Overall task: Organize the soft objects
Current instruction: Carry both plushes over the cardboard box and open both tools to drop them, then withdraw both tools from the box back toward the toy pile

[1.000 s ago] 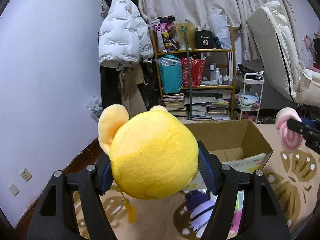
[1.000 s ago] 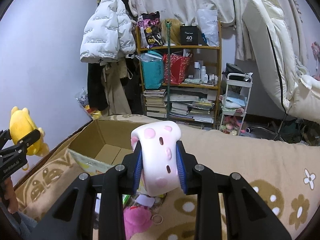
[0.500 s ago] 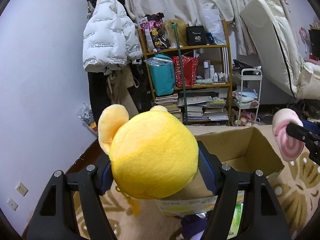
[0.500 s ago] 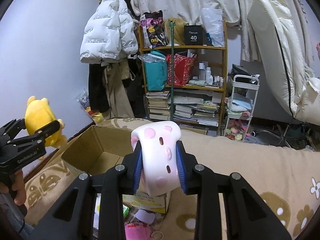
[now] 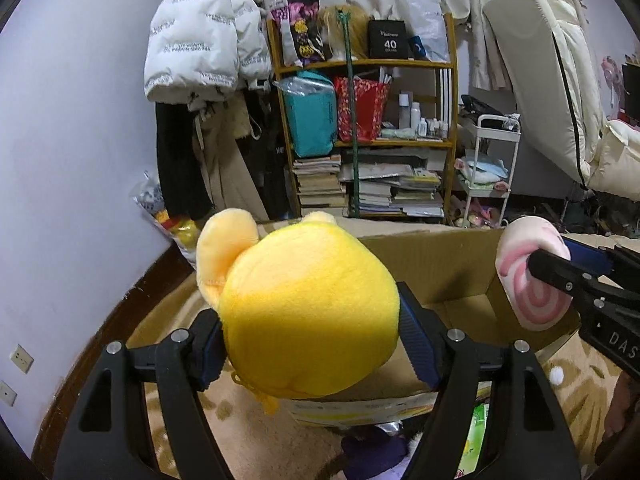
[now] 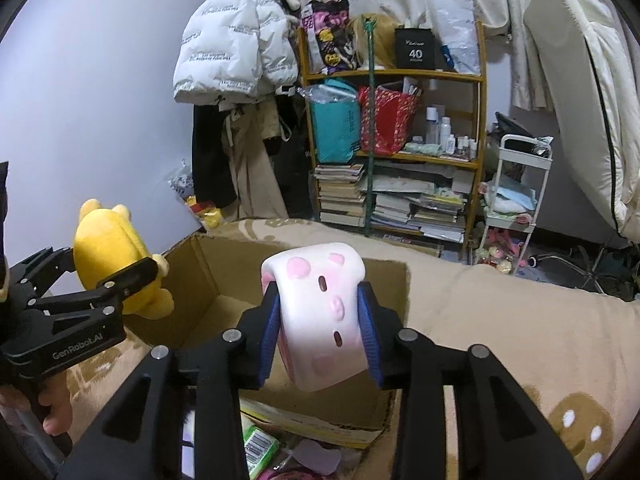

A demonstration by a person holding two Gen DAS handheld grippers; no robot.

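My left gripper [image 5: 314, 344] holds a round yellow plush toy [image 5: 308, 320] over the near left rim of an open cardboard box [image 5: 436, 268]. Its jaws are opening slightly, but the pads still press the toy. My right gripper [image 6: 320, 332] holds a pink-and-white plush toy [image 6: 320, 312] above the box [image 6: 200, 280] opening. Those jaws are opening too, with the toy still touching both blue pads. The right wrist view has the yellow plush toy [image 6: 108, 252] in the left gripper [image 6: 108, 268] at the box's left edge. In the left wrist view the pink-and-white plush toy [image 5: 528, 276] hangs at the right.
The box sits on a beige flower-patterned blanket [image 6: 500, 320]. A green packet [image 6: 260, 444] and other small items lie in front of it. Behind stand a wooden shelf [image 5: 368, 148] of books and bags, a white puffer jacket [image 5: 200, 36], a white cart [image 5: 488, 172] and a leaning mattress [image 5: 552, 72].
Both grippers have moved forward and down toward the box, which now looms larger beneath the toys. The right jaws stand a little wider around the pink-and-white toy.
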